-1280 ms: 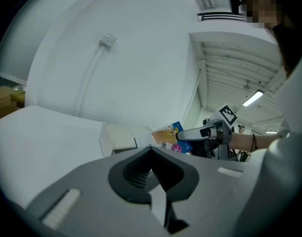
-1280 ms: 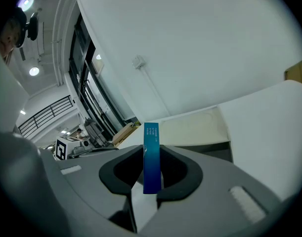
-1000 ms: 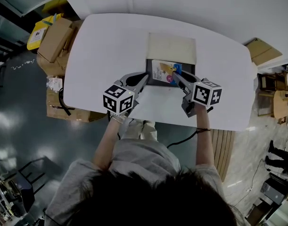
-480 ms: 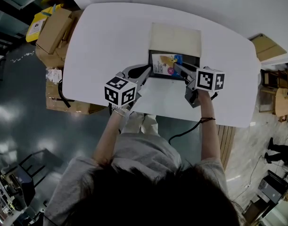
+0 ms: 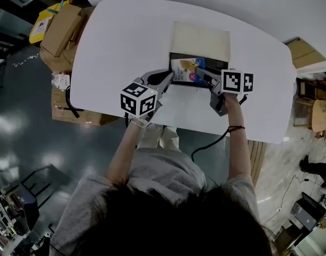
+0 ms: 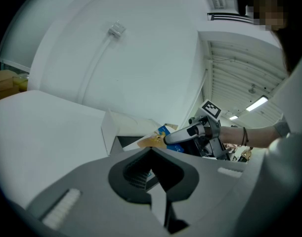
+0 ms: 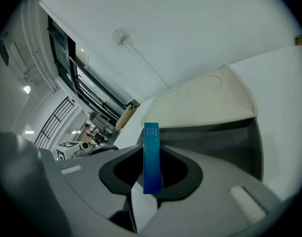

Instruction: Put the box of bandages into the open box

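The open box [image 5: 224, 68] sits mid-table, its cream lid [image 5: 200, 39] folded back and its inside dark. The colourful box of bandages [image 5: 187, 69] hangs tilted over that dark inside, with my right gripper [image 5: 199, 71] shut on its right end. In the right gripper view its narrow blue side [image 7: 151, 137] stands upright between the right gripper's [image 7: 151, 168] jaws, in front of the open box [image 7: 225, 132]. My left gripper [image 5: 168, 78] is shut and holds nothing, its tip at the box's near left corner. The left gripper view shows the left gripper [image 6: 152, 152], the bandage box [image 6: 160, 138] and the right gripper [image 6: 171, 138].
The white table [image 5: 120, 41] has bare surface left of the box and in front of it. Cardboard cartons [image 5: 60, 33] are stacked on the floor off the table's left edge. More cartons [image 5: 305, 49] lie at the right.
My right gripper has carried the bandage box a little further over the open box. The left gripper has kept by the box's near left corner.
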